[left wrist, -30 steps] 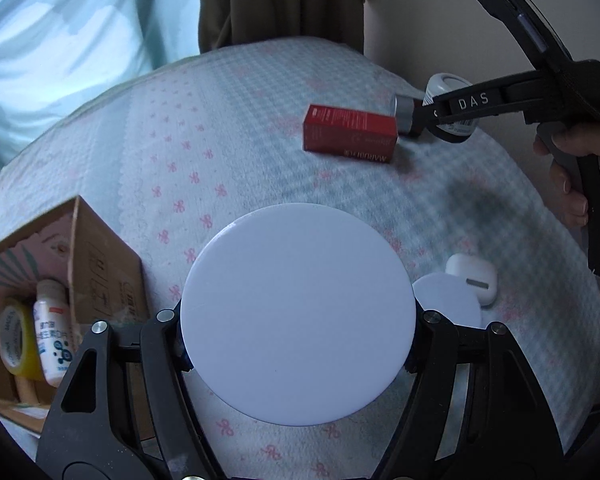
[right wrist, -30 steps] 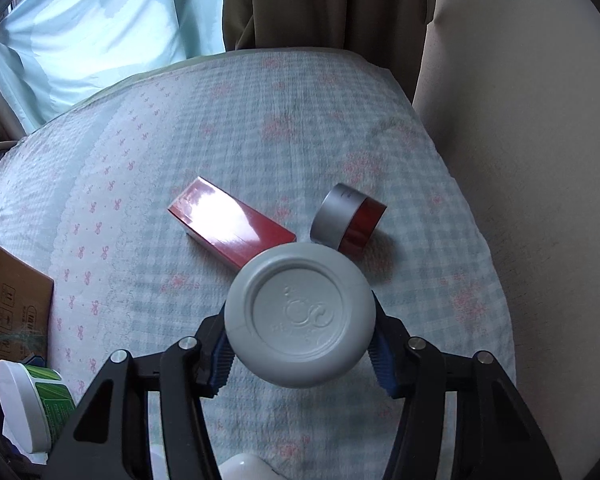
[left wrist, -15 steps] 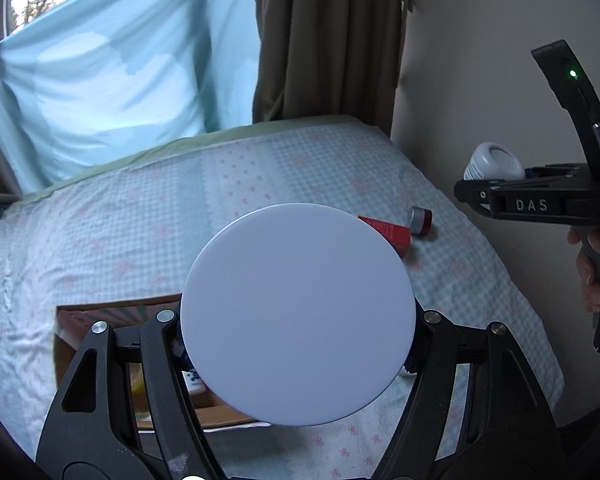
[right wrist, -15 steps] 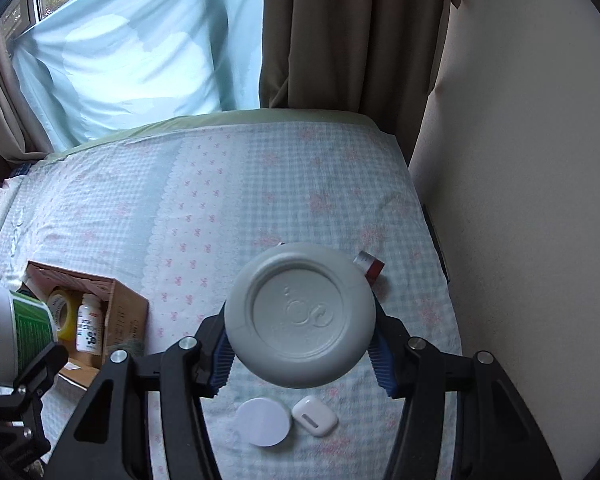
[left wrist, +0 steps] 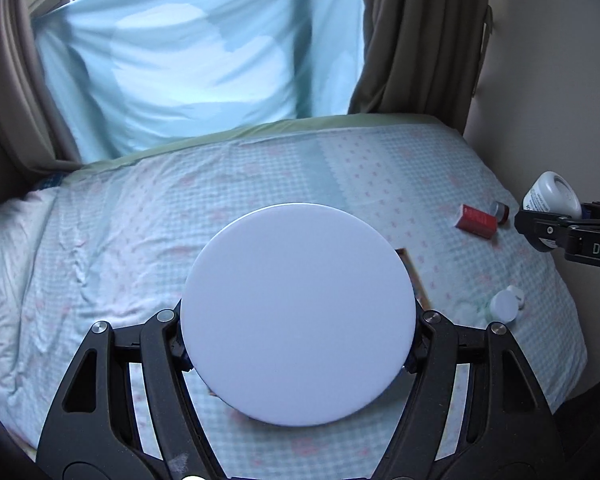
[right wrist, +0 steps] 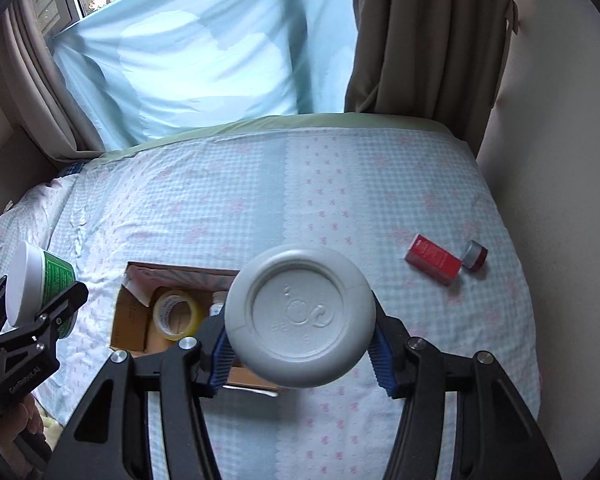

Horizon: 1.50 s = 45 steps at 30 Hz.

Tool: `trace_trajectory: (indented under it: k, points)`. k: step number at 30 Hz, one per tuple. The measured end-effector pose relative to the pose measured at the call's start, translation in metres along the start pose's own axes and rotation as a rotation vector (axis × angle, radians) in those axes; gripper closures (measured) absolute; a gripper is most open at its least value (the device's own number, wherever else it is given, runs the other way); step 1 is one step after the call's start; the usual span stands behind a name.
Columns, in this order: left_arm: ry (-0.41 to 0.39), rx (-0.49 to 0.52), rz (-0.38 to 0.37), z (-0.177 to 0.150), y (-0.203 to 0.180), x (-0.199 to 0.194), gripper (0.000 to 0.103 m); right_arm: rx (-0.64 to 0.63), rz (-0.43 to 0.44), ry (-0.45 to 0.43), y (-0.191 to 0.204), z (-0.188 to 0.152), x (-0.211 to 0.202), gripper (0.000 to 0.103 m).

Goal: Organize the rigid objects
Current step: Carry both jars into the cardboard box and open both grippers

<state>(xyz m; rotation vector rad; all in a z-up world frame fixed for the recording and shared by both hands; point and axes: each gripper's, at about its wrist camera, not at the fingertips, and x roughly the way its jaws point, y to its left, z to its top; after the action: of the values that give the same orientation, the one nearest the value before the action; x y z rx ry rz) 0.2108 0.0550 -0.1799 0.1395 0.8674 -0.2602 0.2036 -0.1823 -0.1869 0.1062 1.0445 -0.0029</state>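
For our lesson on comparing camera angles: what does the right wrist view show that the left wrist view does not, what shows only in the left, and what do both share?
Only the right wrist view: the inside of the cardboard box with a yellow tape roll, and the green label of the jar held in the left tongs.

Only the left wrist view: two small white items lying on the bed, and the jar's white lid face-on.

Both: the red carton beside a small red bottle, the checked bedspread, the blue curtain.
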Motion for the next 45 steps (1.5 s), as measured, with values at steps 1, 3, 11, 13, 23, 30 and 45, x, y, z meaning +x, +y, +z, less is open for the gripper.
trace_trajectory:
  k: [1,3,11,13,23,30,45]
  points:
    - [0.011,-0.002,0.008,-0.004,0.014,0.003,0.035,-0.002,0.007,0.007,0.012,-0.003,0.002,0.05]
    - [0.034,-0.006,0.017,-0.011,0.037,0.01,0.035,-0.011,0.011,0.025,0.034,-0.007,0.011,0.05]
    - [0.145,-0.021,0.005,-0.05,0.09,0.062,0.035,-0.03,0.011,0.137,0.088,-0.034,0.069,0.05]
    - [0.18,-0.013,-0.005,-0.06,0.089,0.08,0.035,-0.022,0.007,0.17,0.091,-0.043,0.088,0.05]
    - [0.369,0.08,-0.063,-0.089,0.066,0.175,0.035,0.01,-0.076,0.322,0.076,-0.079,0.173,0.05]
    - [0.43,0.159,-0.083,-0.08,0.044,0.212,0.035,-0.076,-0.106,0.353,0.076,-0.086,0.2,0.05]
    - [0.471,0.174,-0.089,-0.055,0.038,0.223,0.0,-0.15,-0.104,0.363,0.082,-0.087,0.209,0.033]
